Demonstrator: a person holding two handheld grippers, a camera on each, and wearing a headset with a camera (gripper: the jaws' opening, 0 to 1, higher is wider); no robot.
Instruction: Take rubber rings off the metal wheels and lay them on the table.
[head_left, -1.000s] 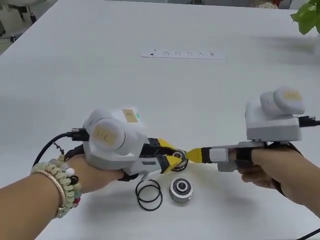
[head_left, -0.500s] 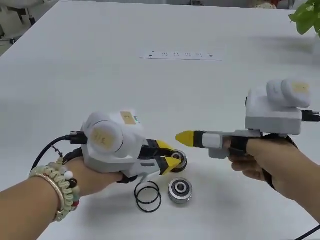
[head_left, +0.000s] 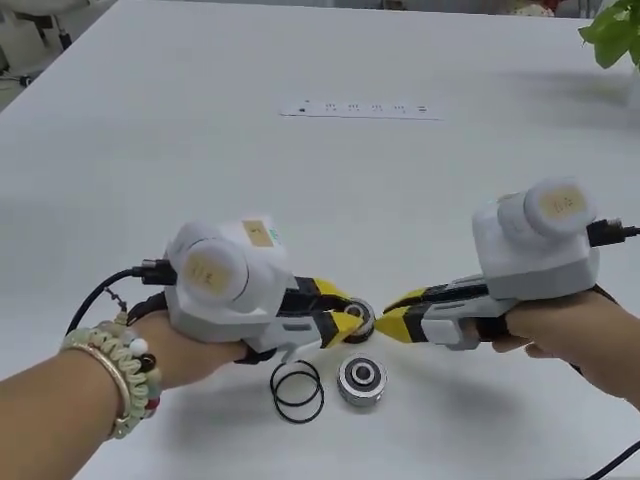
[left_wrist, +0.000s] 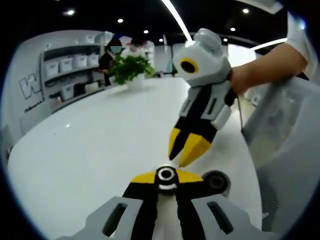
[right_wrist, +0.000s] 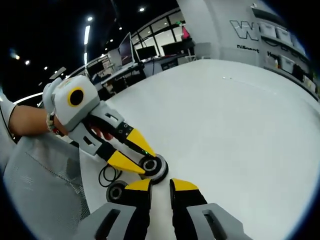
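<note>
My left gripper (head_left: 350, 317) is shut on a metal wheel (head_left: 359, 317) with a black rubber ring around it, held just above the white table. The same wheel (left_wrist: 166, 176) sits between the left jaws in the left gripper view. My right gripper (head_left: 397, 311) stands open with its yellow tips right beside that wheel (right_wrist: 152, 166), pointing at it from the right. A second wheel (head_left: 361, 379) lies flat on the table below them. Two loose black rubber rings (head_left: 298, 390) overlap beside it.
A white power strip (head_left: 362, 108) lies far back on the table (head_left: 200, 120). Green plant leaves (head_left: 612, 35) hang at the top right corner. A black cable (head_left: 100, 295) trails from the left gripper.
The right gripper drew back up and to the right, away from the held wheel, then came back down to it with its jaws parted. The left gripper stayed put.
</note>
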